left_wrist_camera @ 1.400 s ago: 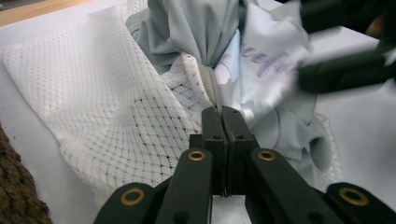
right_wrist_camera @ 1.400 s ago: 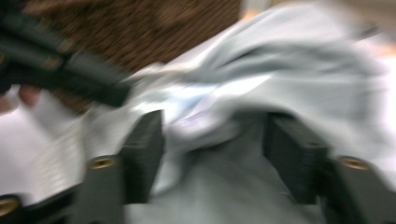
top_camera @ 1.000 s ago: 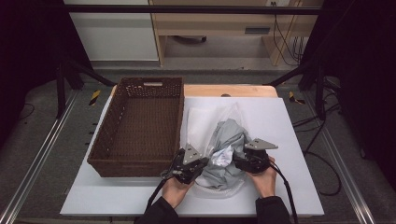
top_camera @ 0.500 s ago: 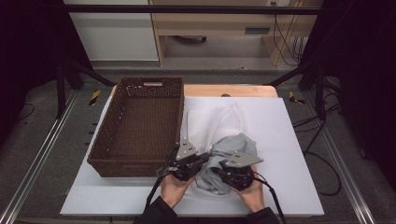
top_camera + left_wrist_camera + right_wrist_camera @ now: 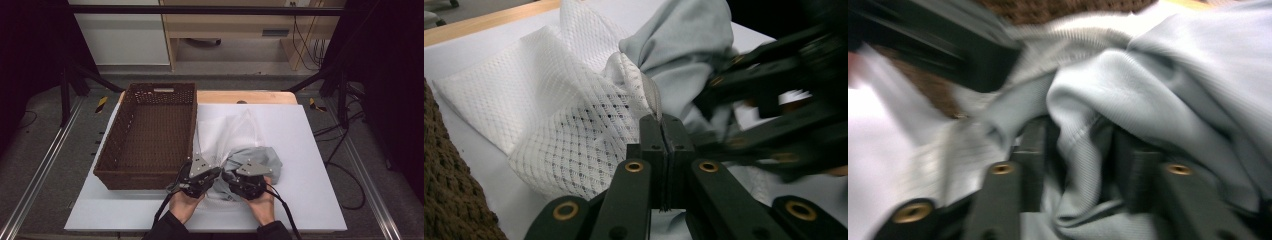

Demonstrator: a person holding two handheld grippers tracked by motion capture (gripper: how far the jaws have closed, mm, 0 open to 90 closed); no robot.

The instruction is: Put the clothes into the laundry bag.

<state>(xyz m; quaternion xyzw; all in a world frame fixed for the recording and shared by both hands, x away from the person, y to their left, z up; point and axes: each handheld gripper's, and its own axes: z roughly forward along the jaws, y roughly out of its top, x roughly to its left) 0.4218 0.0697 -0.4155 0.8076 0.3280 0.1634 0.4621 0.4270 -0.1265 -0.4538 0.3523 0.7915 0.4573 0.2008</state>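
The pale grey-blue knitted garment (image 5: 255, 160) lies bunched on the near middle of the white table (image 5: 310, 150), half inside the mouth of a white mesh laundry bag (image 5: 235, 132) that stretches away from it, just right of the brown woven basket (image 5: 150, 135). The left gripper (image 5: 663, 131) is clamped tight on the bag's mesh rim and should hold that edge up and steady. The right gripper (image 5: 1080, 150) has a fold of the garment between its jaws, which have just been opening, so it grips loosely. It needs a firm bite, then a push deep into the bag, away from the rim, so the cloth doesn't spill out.
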